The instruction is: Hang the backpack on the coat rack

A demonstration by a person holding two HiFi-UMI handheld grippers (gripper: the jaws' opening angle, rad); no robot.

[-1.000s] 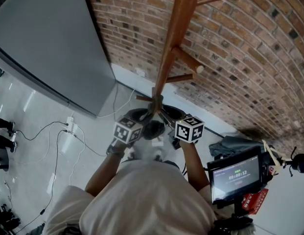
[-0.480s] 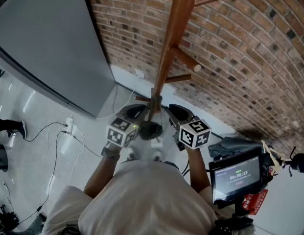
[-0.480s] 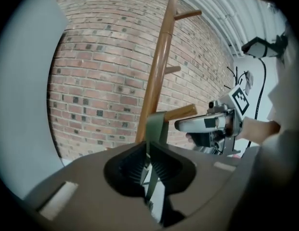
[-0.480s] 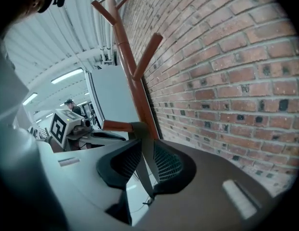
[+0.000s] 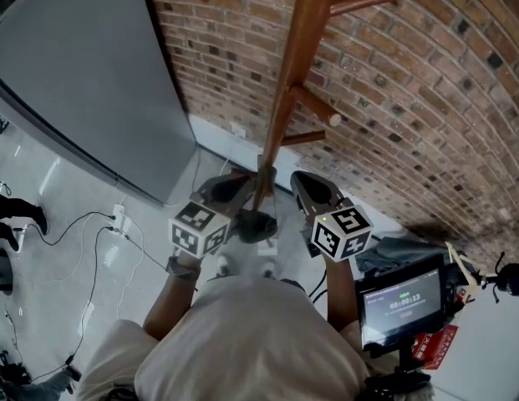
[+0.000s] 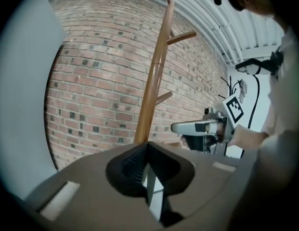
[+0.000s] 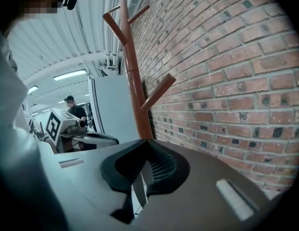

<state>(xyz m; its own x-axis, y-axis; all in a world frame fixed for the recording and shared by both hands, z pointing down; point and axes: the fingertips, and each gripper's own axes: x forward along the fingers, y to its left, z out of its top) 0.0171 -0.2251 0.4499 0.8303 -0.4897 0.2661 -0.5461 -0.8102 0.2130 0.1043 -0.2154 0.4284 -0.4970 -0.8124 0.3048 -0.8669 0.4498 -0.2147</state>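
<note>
The wooden coat rack (image 5: 284, 115) stands against the brick wall, with pegs (image 5: 319, 109) pointing right. It also shows in the left gripper view (image 6: 151, 95) and the right gripper view (image 7: 135, 76). The dark backpack (image 5: 257, 225) hangs low between my two grippers, in front of the rack's foot. My left gripper (image 5: 242, 182) has just been closing, and a thin pale strap (image 6: 151, 189) is pinched between its pads. My right gripper (image 5: 299, 178) has just been closing too, on a grey strap (image 7: 138, 186). Most of the backpack is hidden below the jaws.
A tall grey panel (image 5: 83, 65) stands to the left of the rack. Cables and a power strip (image 5: 117, 224) lie on the pale floor. A screen on a stand (image 5: 401, 299) and a grey bundle (image 5: 401, 245) are at the right. A person (image 7: 74, 107) stands far off.
Both grippers have risen toward the camera and spread a little apart. Their jaws, wide a second ago, now stand together. The dark backpack stays between them.
</note>
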